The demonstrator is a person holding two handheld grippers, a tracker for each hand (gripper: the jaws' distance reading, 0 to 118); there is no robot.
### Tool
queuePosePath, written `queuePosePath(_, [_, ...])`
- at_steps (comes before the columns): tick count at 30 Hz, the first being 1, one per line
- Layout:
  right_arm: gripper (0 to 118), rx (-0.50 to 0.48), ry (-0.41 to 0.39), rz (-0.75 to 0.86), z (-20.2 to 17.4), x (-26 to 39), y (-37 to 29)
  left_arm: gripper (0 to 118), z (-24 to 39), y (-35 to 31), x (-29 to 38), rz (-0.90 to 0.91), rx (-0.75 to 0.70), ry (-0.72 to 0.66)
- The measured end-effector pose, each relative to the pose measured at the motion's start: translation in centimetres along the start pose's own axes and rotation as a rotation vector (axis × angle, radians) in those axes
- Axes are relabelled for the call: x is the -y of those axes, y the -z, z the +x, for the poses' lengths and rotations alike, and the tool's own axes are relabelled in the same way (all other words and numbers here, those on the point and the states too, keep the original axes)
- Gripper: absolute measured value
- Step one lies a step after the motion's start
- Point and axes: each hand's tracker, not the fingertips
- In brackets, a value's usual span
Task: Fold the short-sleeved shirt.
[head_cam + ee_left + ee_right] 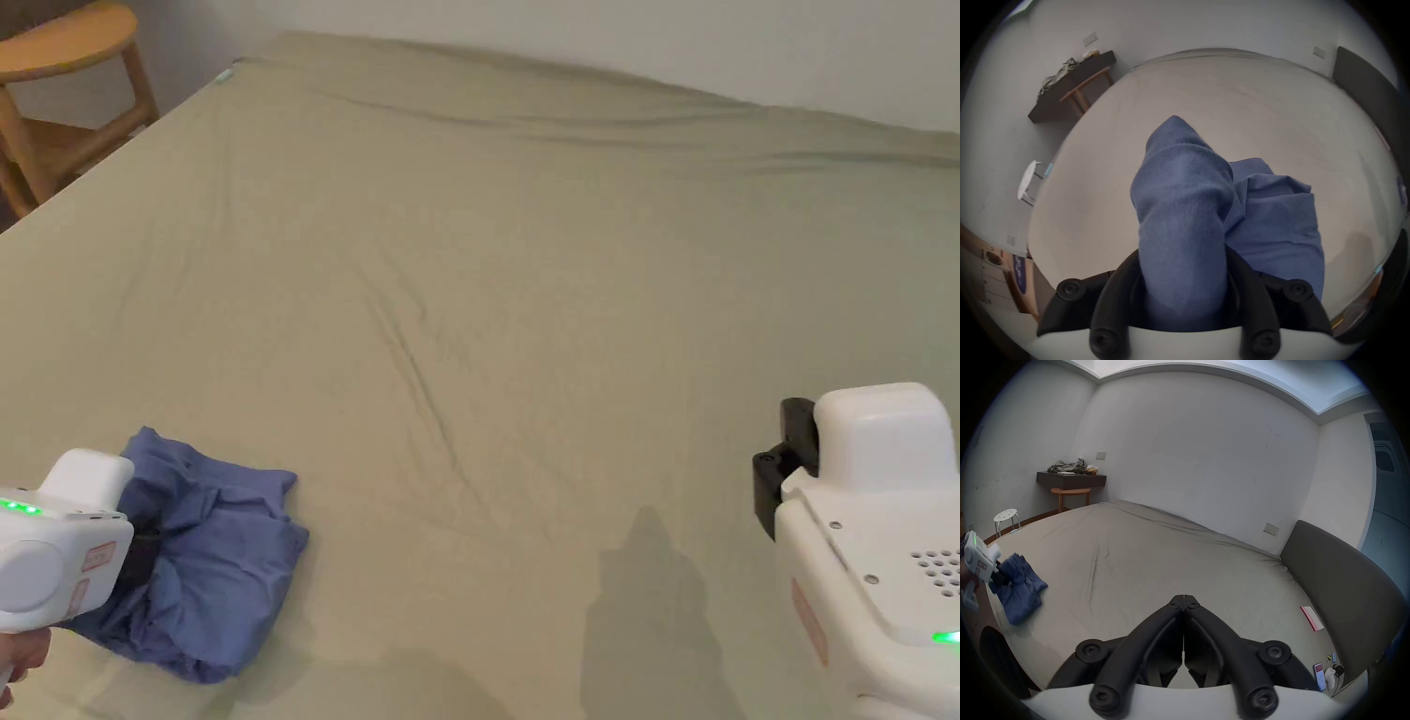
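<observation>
A wide bed [562, 281] covered in a creased olive-beige sheet takes up most of the plain white-walled room, its far edge running along the wall. My left tongs [1182, 280] sit low at the near left corner of the bed, angled toward the middle of the mattress, and both jaws press on a thick bunch of the blue short-sleeved shirt [211, 572]. In the left gripper view the cloth rises in a rumpled roll between the jaws and the rest slumps to the right onto the sheet. The shirt is crumpled in a heap at that near left corner, with part of it lifted by my grip. A bit of my hand [23, 652] shows under the white housing.

My right tongs [1184, 600] hover at the near right, above bare sheet and well apart from the shirt, with the tips drawn together and nothing between them.

Off the far left corner of the bed stands a wooden side table [1070, 496] under a dark wall shelf [1070, 479] that carries a grey heap of cloth. A white stool [1006, 517] stands nearer on that side. A dark padded headboard [1339, 579] runs along the right side of the bed, with a phone [1320, 676] near its close end.
</observation>
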Motion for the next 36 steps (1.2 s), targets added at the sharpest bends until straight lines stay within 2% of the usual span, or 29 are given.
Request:
queuePosePath(4, [2,-0.008,-0.014,-0.027,-1.9,0.1,1.7,27,-4.0,2.2,-1.2,-0.013,-0.160,0.095])
queuePosePath(6, [2,-0.010,-0.025,-0.043,-2.8,0.4,2.4,28,-6.5,3.1,-2.0,-0.023,-0.187,0.072])
queuePosePath(10, [2,-0.029,-0.024,-0.079,-3.8,0.7,3.8,27,-10.7,5.1,-2.6,-0.040,-0.347,0.084])
queuePosePath(15, [2,-0.021,-0.014,-0.093,-4.1,0.7,4.8,28,-15.5,6.8,-2.9,-0.081,-0.402,-0.023])
queuePosePath(16, [2,-0.022,-0.009,-0.097,-4.0,0.7,5.0,28,-16.1,6.9,-3.1,-0.085,-0.378,-0.041])
queuePosePath(17, [2,-0.023,-0.005,-0.100,-3.8,0.8,5.0,33,-16.5,6.9,-3.3,-0.103,-0.321,-0.070])
queuePosePath(18, [2,-0.024,-0.001,-0.102,-3.6,0.9,5.0,56,-16.6,6.8,-3.4,-0.100,-0.328,-0.051])
queuePosePath(20, [2,-0.028,0.008,-0.105,-3.1,1.0,4.9,107,-16.2,6.2,-3.7,-0.075,-0.462,0.076])
queuePosePath(21, [2,-0.029,0.012,-0.106,-2.7,1.1,4.7,118,-16.1,5.4,-4.0,-0.051,-0.478,0.092])
queuePosePath(25, [2,-0.022,0.035,-0.095,-1.0,1.0,3.7,116,-14.8,-0.5,-7.1,0.131,-0.438,-0.048])
queuePosePath(28, [2,-0.007,0.050,-0.056,0.9,0.4,2.3,116,-12.0,-6.6,-9.5,0.330,-0.368,-0.113])
queuePosePath(36, [2,0.068,0.050,0.113,7.0,-2.4,-4.2,118,1.1,-21.5,-11.9,0.858,-0.179,-0.202])
